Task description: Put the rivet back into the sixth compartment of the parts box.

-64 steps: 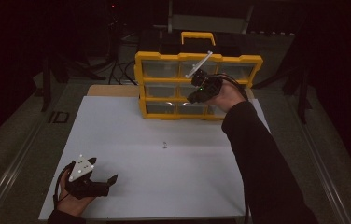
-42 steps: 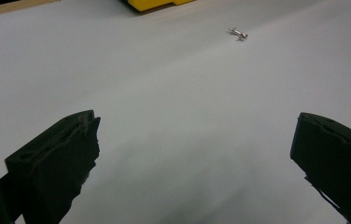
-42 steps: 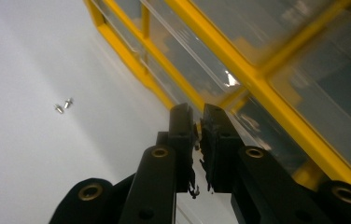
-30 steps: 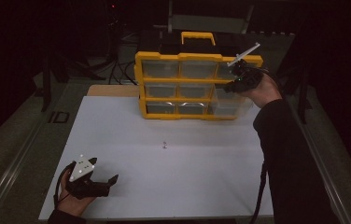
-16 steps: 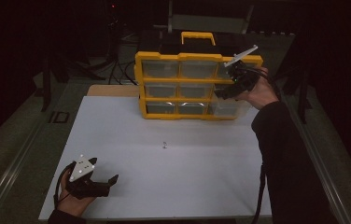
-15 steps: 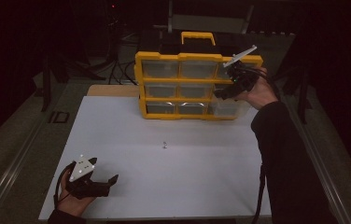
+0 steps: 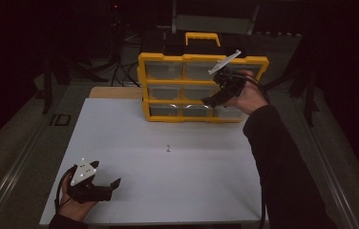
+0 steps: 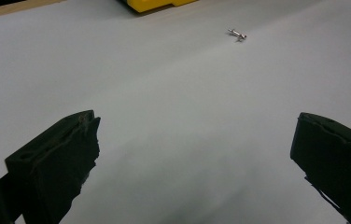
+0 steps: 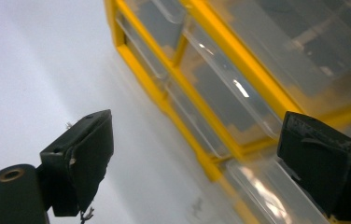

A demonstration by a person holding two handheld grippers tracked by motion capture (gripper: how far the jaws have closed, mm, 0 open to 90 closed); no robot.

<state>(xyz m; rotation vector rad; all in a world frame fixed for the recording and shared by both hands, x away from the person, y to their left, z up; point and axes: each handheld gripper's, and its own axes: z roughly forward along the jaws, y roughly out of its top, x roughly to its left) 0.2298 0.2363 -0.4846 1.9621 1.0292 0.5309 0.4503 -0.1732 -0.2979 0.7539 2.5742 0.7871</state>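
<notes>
The right gripper [image 7: 214, 98], jaws wide apart and empty, hangs before the yellow organizer [image 7: 168, 90]. The left gripper [image 7: 113, 187] rests gaping on the table [image 7: 206, 191]; a screw [image 8: 236, 34] lies well ahead.

A dim lab or workshop recording bay here: a white table top [image 7: 134, 138] lit against black surroundings, a yellow parts organizer [image 7: 192, 88] with clear drawers at its far edge, cables [image 7: 120, 71] trailing on the floor behind, dark stand legs [image 7: 48, 81] flanking the setup.
</notes>
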